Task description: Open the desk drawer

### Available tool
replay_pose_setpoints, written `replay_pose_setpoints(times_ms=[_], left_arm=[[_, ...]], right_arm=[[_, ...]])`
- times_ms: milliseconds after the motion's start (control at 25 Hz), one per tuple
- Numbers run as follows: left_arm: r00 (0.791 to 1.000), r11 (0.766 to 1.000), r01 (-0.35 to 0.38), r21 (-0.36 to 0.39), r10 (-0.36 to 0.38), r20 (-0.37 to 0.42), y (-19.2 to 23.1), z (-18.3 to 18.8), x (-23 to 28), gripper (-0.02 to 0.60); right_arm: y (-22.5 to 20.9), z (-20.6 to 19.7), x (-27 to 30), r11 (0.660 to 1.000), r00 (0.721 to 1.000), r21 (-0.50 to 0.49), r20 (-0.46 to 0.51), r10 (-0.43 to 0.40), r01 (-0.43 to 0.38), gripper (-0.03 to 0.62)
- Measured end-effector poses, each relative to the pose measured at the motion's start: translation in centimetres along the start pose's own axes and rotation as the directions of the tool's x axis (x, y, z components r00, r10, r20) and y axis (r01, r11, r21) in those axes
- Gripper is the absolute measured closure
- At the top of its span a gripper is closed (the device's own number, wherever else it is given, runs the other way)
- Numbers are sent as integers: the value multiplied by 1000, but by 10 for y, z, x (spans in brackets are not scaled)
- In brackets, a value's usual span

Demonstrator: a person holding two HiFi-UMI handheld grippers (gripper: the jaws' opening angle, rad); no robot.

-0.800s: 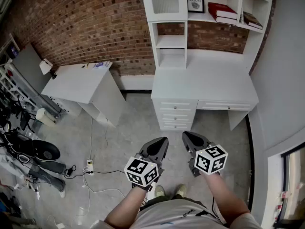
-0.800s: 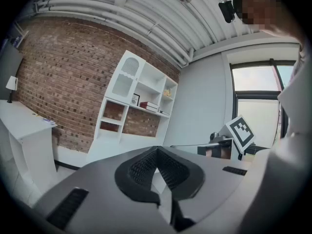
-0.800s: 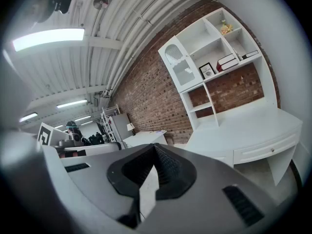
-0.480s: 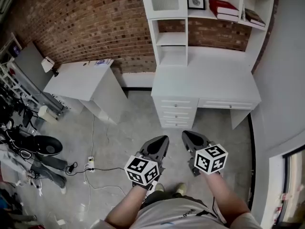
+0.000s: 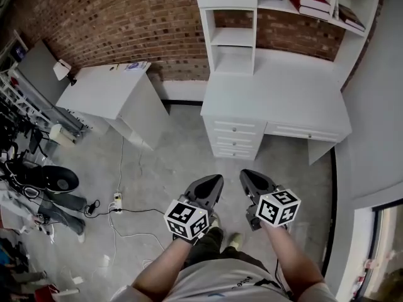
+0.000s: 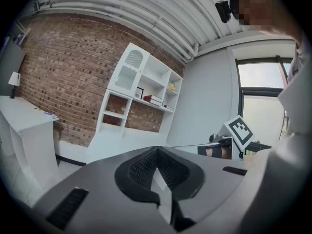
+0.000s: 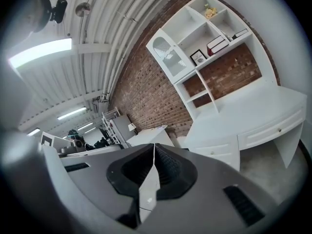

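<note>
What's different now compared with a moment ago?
The person has stepped a little nearer the white desk; its shelves sit higher in the head view. Left gripper and right gripper stay shut and empty, side by side; the drawers remain closed.

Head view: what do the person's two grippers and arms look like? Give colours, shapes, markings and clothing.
The left gripper and the right gripper are matching grey shells that taper to a point, with black ribbed pads set inside. Each carries a white cube with black square markers: the left cube and the right cube. No cables show. The forearms are bare, and the person wears a light grey top.
</note>
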State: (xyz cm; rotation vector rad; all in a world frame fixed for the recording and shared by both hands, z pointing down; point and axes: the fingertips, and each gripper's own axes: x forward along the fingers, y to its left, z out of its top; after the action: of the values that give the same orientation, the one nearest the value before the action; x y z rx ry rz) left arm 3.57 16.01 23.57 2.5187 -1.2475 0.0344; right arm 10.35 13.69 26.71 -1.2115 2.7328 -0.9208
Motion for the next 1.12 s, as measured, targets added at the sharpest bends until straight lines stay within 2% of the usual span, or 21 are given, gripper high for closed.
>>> replay_pose_setpoints(times_ms=[160, 400, 600, 800, 1120], left_arm=[[1000, 1000, 6, -9, -6, 3, 27, -8, 14, 571], [1000, 999, 18, -32, -19, -9, 89, -18, 53, 571], [998, 999, 50, -9, -50, -39, 151, -34, 87, 571], [994, 997, 80, 8, -79, -80, 196, -63, 125, 571], [989, 998, 58, -34, -62, -133, 254, -138, 192, 571]], right_arm=[[-18, -13, 28, 999, 999, 35, -27, -25, 26, 574], [-57, -20, 86, 993, 994, 74, -72, -83, 89, 574], [-89, -33, 145, 985, 987, 102, -100, -129, 139, 572], [-142, -55, 190, 966, 976, 156, -104, -191, 206, 572], [-246, -113, 257, 937, 957, 209, -140, -253, 279, 572]])
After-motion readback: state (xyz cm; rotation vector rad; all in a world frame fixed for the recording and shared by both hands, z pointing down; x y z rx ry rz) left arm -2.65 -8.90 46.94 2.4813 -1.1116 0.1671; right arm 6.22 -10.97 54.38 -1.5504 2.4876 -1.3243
